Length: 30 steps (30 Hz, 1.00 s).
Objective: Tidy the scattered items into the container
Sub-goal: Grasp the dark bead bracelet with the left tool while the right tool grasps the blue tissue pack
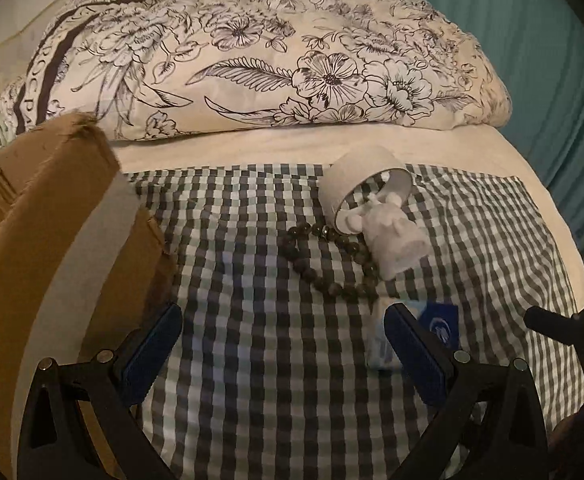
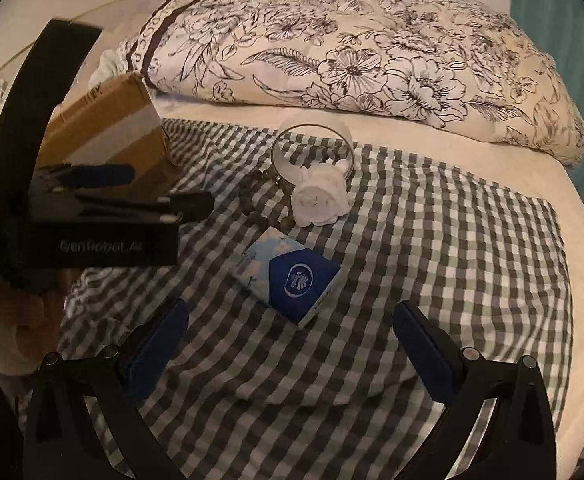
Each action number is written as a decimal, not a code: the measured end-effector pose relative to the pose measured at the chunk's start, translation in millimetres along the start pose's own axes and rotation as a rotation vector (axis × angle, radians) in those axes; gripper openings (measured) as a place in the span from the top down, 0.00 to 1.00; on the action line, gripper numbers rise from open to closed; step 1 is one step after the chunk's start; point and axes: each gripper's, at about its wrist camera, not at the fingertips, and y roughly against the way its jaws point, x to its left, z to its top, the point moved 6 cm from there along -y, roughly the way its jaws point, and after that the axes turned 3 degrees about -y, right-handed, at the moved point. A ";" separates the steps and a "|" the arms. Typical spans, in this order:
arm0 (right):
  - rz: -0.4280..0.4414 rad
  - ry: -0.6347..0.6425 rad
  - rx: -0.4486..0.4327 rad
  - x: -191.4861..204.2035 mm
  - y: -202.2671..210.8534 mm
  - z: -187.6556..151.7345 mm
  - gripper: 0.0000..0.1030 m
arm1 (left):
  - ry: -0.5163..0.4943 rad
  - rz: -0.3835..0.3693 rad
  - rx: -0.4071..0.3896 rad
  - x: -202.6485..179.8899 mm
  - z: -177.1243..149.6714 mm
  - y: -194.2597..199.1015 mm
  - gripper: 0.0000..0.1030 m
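A cardboard box (image 1: 64, 208) stands at the left of the checkered cloth (image 1: 252, 320); it also shows in the right wrist view (image 2: 112, 132). A white figurine (image 1: 392, 236) lies against a tape roll (image 1: 364, 188), with a dark bead bracelet (image 1: 324, 256) beside them. A blue tissue pack (image 1: 440, 328) lies near my left gripper's right finger. My left gripper (image 1: 284, 340) is open and empty over the cloth. My right gripper (image 2: 292, 340) is open and empty just before the tissue pack (image 2: 292, 276). The figurine (image 2: 322, 196), roll (image 2: 312, 148) and beads (image 2: 252, 200) lie farther back.
A floral duvet (image 1: 272, 60) is bunched along the back of the bed (image 2: 372, 60). A teal curtain (image 1: 552, 80) hangs at the right. The left gripper's body (image 2: 72, 220) and the hand holding it fill the left of the right wrist view.
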 end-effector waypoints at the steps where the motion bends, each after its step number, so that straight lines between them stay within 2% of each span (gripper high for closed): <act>1: -0.007 0.005 -0.002 -0.5 -3.5 0.7 0.01 | 0.003 -0.004 0.003 -0.6 2.0 -3.6 0.00; 14: -0.035 0.043 0.019 1.9 -57.2 5.3 0.04 | 0.014 -0.054 0.051 -2.4 22.1 -63.7 0.04; 16: -0.034 0.043 0.019 1.6 -62.0 5.3 0.05 | 0.010 -0.052 0.059 -2.8 23.5 -74.5 0.06; 19: -0.029 0.054 0.026 2.7 -69.1 5.9 0.11 | 0.017 -0.056 0.092 -1.4 19.3 -91.3 0.16; 22: -0.025 0.045 0.019 2.5 -72.1 8.0 0.12 | 0.002 -0.053 0.073 -1.2 18.6 -97.6 0.17; 24: -0.020 0.040 0.017 2.9 -74.8 9.1 0.14 | -0.018 -0.062 0.067 -5.1 20.8 -96.8 0.30; 26: -0.008 0.040 0.018 5.3 -76.8 8.8 0.21 | -0.033 -0.073 0.060 -9.8 21.5 -96.2 0.41; 27: 0.000 0.045 0.018 7.7 -77.0 8.1 0.32 | -0.051 -0.074 0.053 -13.2 20.7 -95.0 0.49; 28: 0.001 0.052 0.016 10.2 -76.5 7.8 0.33 | -0.060 -0.077 0.047 -14.8 20.2 -93.9 0.54; 30: -0.016 0.067 0.015 13.7 -74.8 7.4 0.36 | -0.066 -0.090 0.043 -18.3 21.1 -93.0 0.75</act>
